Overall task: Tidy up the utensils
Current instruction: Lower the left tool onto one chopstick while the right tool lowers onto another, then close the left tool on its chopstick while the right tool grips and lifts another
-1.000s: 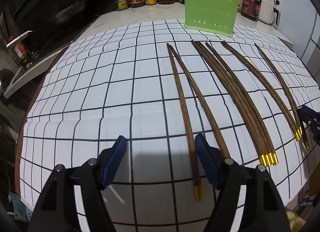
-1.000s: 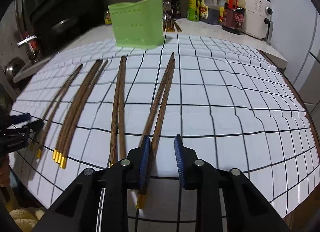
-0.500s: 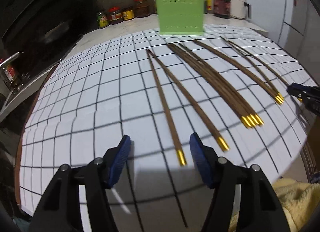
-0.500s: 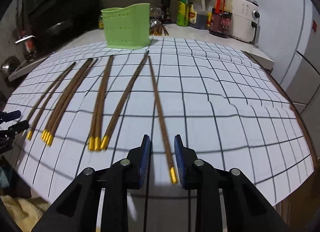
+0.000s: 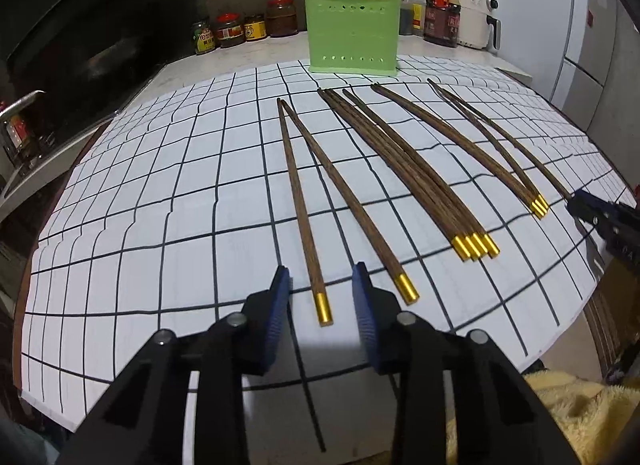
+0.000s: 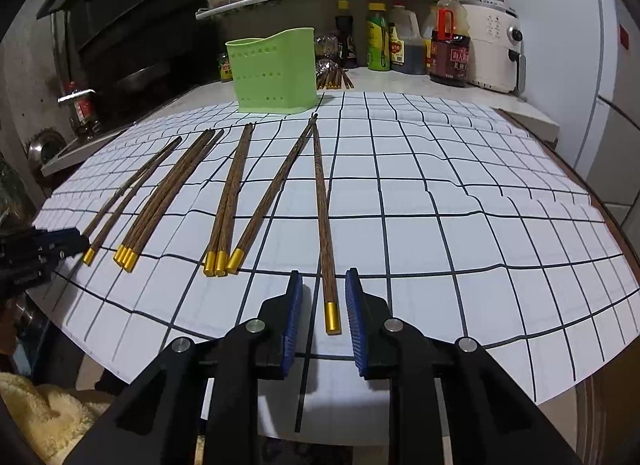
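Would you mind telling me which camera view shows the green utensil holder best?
The right wrist view: the green utensil holder appears at an angle, so its front, one side, wavy rim and drain holes all show. The left wrist view shows the holder face-on, only its flat perforated front and base lip.

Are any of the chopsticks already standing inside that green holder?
No: in the right wrist view the green holder shows nothing sticking out of its top, and the chopsticks all lie flat on the checked mat.

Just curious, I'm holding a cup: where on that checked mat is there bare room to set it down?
Two bare patches: the mat right of the lone chopstick, out to its right edge, and the stretch left of the leftmost pair. Between them the chopstick bundles crowd the middle, up to the green holder.
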{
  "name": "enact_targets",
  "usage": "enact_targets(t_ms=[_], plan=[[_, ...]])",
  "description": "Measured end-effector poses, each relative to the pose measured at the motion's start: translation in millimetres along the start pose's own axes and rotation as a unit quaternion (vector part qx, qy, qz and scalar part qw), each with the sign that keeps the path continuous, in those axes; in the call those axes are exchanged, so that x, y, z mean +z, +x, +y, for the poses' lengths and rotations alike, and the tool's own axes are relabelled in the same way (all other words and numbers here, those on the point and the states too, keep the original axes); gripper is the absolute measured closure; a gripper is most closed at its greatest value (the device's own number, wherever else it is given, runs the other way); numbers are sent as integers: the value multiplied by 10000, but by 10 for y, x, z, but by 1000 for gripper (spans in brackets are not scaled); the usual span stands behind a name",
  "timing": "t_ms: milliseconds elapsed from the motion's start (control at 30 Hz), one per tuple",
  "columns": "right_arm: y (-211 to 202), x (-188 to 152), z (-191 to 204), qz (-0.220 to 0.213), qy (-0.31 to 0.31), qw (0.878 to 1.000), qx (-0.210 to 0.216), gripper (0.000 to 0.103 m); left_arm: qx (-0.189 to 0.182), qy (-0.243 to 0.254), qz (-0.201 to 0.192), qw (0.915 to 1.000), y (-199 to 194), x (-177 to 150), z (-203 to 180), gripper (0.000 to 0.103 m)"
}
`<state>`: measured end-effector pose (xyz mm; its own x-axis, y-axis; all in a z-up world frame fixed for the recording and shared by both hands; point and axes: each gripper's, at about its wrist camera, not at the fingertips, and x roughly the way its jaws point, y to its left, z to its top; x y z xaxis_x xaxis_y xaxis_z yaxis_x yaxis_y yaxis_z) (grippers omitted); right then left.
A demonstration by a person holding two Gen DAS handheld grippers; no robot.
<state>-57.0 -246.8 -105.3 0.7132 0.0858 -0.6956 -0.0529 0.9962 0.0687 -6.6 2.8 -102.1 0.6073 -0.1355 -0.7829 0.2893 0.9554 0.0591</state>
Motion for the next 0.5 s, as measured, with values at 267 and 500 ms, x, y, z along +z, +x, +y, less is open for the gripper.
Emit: enact_targets(t_ms=[267, 500], plan=[[-98, -118, -52, -147, 125, 9998, -54, 95, -1, 172, -91, 9998, -14, -22, -34, 92], [-224, 10, -107, -350, 380, 9985, 174, 96, -191, -127, -516, 9984, -241, 75, 149, 96]])
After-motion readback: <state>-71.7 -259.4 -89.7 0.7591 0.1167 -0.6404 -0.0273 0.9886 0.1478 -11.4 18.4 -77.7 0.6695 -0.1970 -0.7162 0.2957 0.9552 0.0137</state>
